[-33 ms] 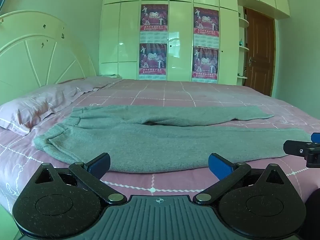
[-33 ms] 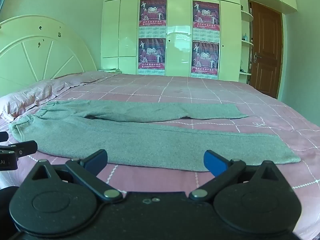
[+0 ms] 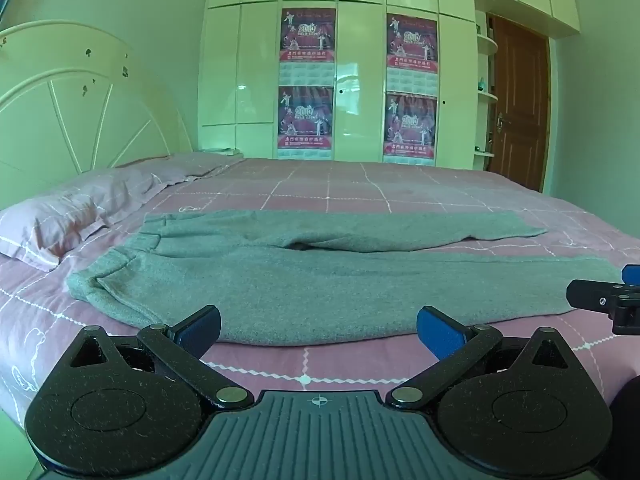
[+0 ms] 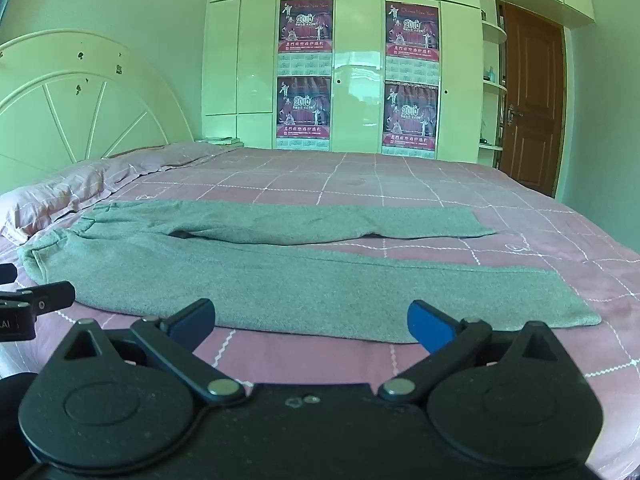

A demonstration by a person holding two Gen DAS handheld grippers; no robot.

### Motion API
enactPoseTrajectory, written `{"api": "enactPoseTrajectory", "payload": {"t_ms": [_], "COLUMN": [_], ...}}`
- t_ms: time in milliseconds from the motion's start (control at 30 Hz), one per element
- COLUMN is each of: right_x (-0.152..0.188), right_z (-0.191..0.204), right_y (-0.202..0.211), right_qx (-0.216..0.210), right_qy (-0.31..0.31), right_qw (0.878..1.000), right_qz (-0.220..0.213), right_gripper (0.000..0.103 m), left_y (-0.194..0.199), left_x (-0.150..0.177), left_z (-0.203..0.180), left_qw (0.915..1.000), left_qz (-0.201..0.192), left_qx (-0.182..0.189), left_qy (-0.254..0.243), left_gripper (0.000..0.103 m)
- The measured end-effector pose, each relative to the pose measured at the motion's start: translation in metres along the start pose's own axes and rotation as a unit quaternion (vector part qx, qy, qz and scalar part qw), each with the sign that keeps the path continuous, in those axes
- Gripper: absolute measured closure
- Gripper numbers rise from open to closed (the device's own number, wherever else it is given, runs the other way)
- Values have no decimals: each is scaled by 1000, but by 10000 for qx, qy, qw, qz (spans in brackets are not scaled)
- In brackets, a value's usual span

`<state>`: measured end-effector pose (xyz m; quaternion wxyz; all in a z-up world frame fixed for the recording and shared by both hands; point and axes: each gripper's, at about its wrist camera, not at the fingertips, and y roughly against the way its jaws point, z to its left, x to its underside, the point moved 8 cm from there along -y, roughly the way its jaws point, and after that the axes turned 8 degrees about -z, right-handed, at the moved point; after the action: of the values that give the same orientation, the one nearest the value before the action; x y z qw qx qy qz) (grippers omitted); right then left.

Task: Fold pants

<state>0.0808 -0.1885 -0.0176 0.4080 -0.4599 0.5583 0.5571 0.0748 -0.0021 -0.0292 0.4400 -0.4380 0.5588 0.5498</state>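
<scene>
Nearest the viewer, the left gripper [image 3: 318, 330] sits low at the near edge of the bed, its two blue-padded fingers [image 3: 438, 334] spread wide with nothing between them. The right gripper [image 4: 312, 324] is held the same way beside it, jaws wide apart and empty; each one shows as a dark tip at the side of the other's view, so the two are level and close together, probably readied to start at the same time. Just beyond the fingertips lie the grey pants [image 3: 320, 292], spread flat across the pink checked bedspread [image 3: 320, 364] and not yet folded. The waistband points left towards the pillow [image 3: 60, 220] and the two legs run to the right. The nearer leg lies straight along the bed's front edge, within easy reach of both grippers; the farther leg sits behind it, angled a little away, with a dark gap at the crotch between them. This open layout likely exists so that one leg can be laid over the other as a first fold. The left gripper faces the waist end and the right gripper faces the cuff end [image 4: 568, 300]. Farther back stand a pale arched headboard [image 3: 80, 112], a white wardrobe [image 3: 360, 80] bearing four red posters [image 3: 306, 118], and a brown door [image 3: 520, 104] at the far right.
</scene>
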Motion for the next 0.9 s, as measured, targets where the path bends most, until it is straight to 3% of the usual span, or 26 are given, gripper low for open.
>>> {"api": "enactPoseTrajectory", "payload": {"t_ms": [900], "right_x": [1], "right_z": [-1], "right_y": [-1], "right_qx": [0], "right_qy": [-56], "right_qw": [10000], "right_qz": [28], "right_gripper": [6], "left_y": [0], "left_x": [1], "left_z": [0], "left_qw": [10000], "left_qz": [33], "left_qx": [-33], "left_qy": [-43], "left_gripper": [0]}}
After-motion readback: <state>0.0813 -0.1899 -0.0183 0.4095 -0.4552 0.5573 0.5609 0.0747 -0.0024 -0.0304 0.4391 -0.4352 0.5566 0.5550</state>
